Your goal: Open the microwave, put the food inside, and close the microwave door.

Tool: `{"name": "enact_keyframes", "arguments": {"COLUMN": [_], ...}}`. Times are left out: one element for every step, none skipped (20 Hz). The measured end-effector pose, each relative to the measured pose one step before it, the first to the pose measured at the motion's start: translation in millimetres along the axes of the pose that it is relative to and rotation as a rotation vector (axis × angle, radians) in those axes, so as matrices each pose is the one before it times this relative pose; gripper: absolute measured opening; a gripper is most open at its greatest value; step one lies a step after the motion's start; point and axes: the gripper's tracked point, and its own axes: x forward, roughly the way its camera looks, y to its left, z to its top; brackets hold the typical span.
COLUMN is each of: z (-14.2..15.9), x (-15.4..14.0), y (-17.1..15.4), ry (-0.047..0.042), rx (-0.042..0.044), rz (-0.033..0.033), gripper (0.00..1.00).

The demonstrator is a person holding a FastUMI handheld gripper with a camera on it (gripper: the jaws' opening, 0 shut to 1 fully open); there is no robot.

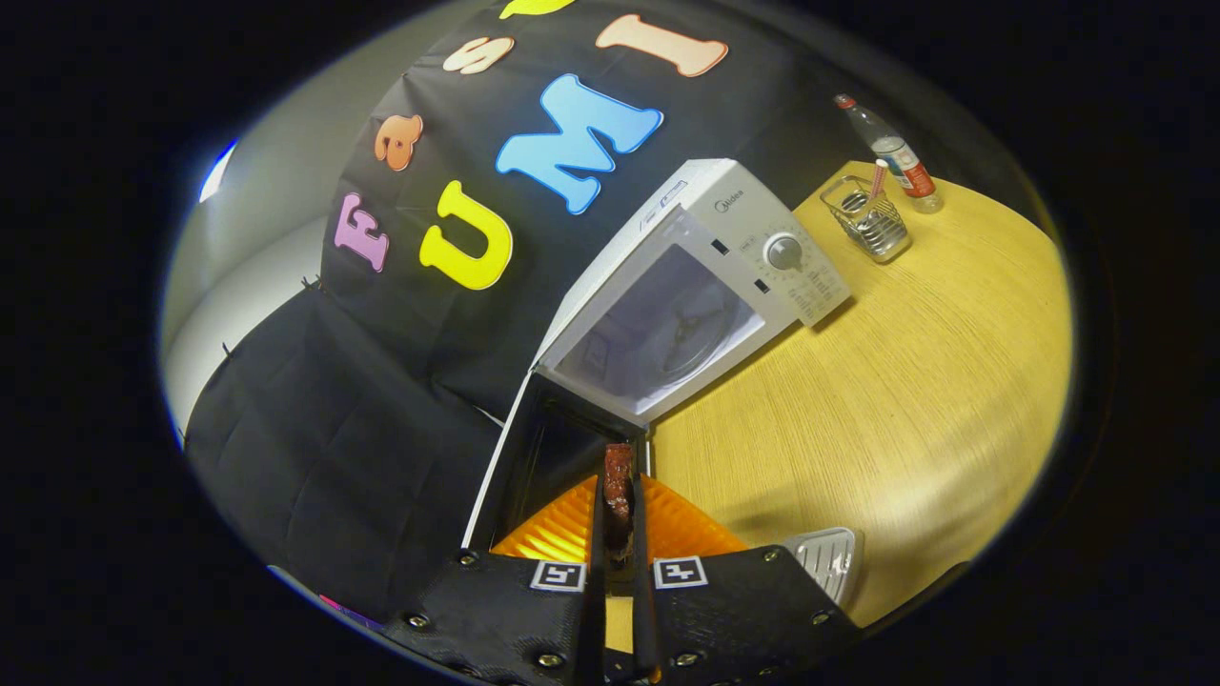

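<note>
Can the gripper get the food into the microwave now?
Probably yes. The microwave door hangs open, the cavity looks empty, and the hand-held gripper grips the food just ahead of the opening, nothing between.

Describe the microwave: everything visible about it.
The microwave is a white box, apparently painted metal, standing on the wooden table against the booth's black cloth wall. Its door, dark-windowed with a white edge, hangs wide open toward the gripper. Inside, the pale cavity shows a turntable hub. The control panel carries a round silver dial and small markings. Nothing else touches it.
</note>
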Motion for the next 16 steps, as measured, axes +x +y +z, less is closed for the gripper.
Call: {"name": "enact_keyframes", "arguments": {"z": [1.58,3.13,2.57,2.12,2.45,2.6,2.71,3.72,2.89,3.83,3.03,3.92,2.75,2.07,2.58,2.87], "x": [5.55,6.88,5.82,7.17,7.27,8.58,7.31,8.45,6.39,8.19,7.1,7.82,6.89,6.53,8.35,7.85], "y": [0.94,0.24,-0.29,-0.3,-0.06,-0.3,0.51,0.05,0.21,0.34,-0.69,-0.43,-0.4,-1.34,-1.13,-2.7], "ry": [0.00056,-0.00513,-0.00464,-0.00557,-0.00366,-0.00622,-0.00993,-0.01424,-0.01517,-0.01701,-0.01726,-0.01443,-0.01418,-0.01002,-0.01374,-0.01774], "rx": [-0.00122,-0.0007,-0.00251,-0.00128,0.00183,0.00631,0.00436,-0.00175,-0.00666,-0.00543,-0.00135,0.0028,0.00567,0.00768,0.00584,0.00136], "rz": [0.00073,-0.00044,-0.0007,-0.00085,-0.00148,-0.00214,-0.00035,0.00026,0.00028,-0.00068,-0.00091,-0.00057,0.00083,0.00053,-0.00022,-0.00656], "gripper": [0.11,0.11,0.11,0.11,0.11,0.11,0.11,0.11,0.11,0.11,0.11,0.11,0.11,0.11,0.11,0.11]}}
